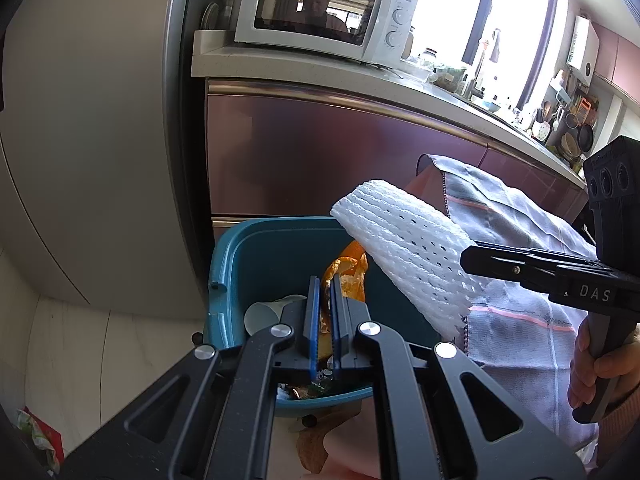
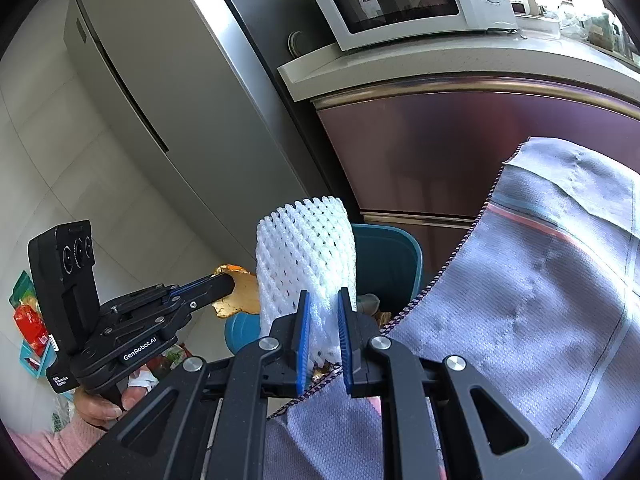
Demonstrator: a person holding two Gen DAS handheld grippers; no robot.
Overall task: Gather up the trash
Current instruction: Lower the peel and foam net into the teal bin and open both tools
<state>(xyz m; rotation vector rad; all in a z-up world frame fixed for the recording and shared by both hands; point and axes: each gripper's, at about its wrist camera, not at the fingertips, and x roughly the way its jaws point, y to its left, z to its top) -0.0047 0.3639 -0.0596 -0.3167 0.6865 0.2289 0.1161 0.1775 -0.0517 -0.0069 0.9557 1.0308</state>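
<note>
- Bin: teal, open-topped, standing on the floor in front of the mauve cabinet; it already holds scraps and serves as the landmark below.
- Left hand-held gripper: jaws nearly shut on a thin orange peel, held over the bin's opening.
- Peel, seen from the right wrist: a flat, crinkled piece, pinched at one edge. It is judged light, limp and somewhat brittle, so an edge pinch suffices, though a hard squeeze may tear it.
- Right hand-held gripper: jaws closed narrowly on the lower end of a white foam net, which stands up from the pads, just above and beside the bin's rim.
- Net, seen from the left wrist: an open-mesh sleeve, judged very light, soft and springy. It compresses under the pads and will not slip readily; a grip near one end lets the rest hang free for dropping.
- Cloth: grey, draped beside the bin, close to the net.
</note>
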